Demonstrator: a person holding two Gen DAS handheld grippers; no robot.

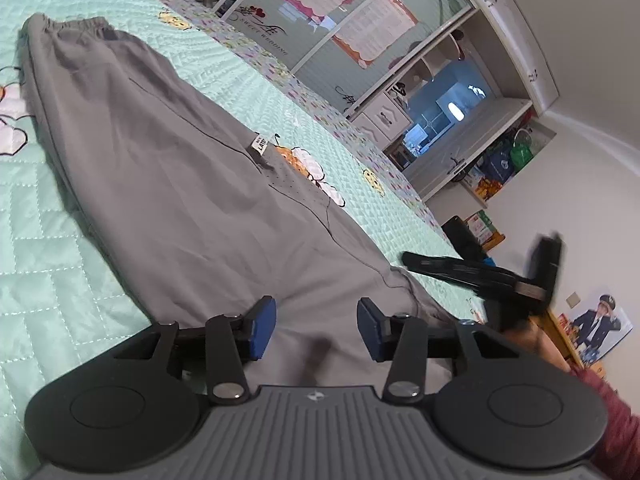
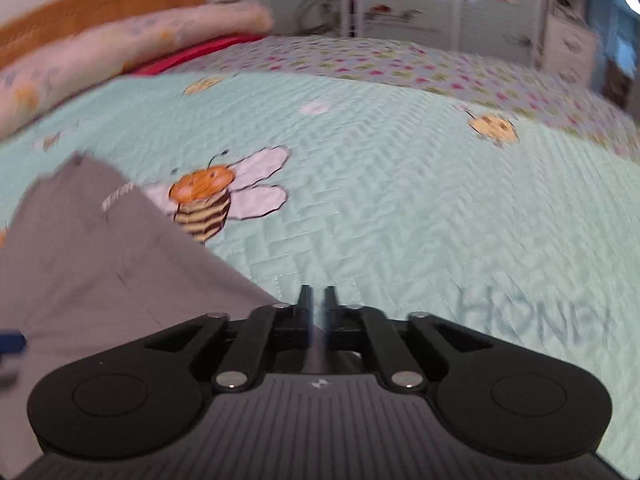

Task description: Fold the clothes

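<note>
One pair of grey trousers [image 1: 168, 168] is laid lengthwise on the bed [image 1: 52, 240], its waistband toward the far end and its hem at the near edge. Two tongs are counted. The left tongs [image 1: 316, 330] are held open above the hem, nothing pinched between the blue pads. The right tongs [image 2: 319, 306] are seen narrowly parted and empty, beside the trousers' right edge. Bare quilt is left open toward the bed's right edge.
</note>
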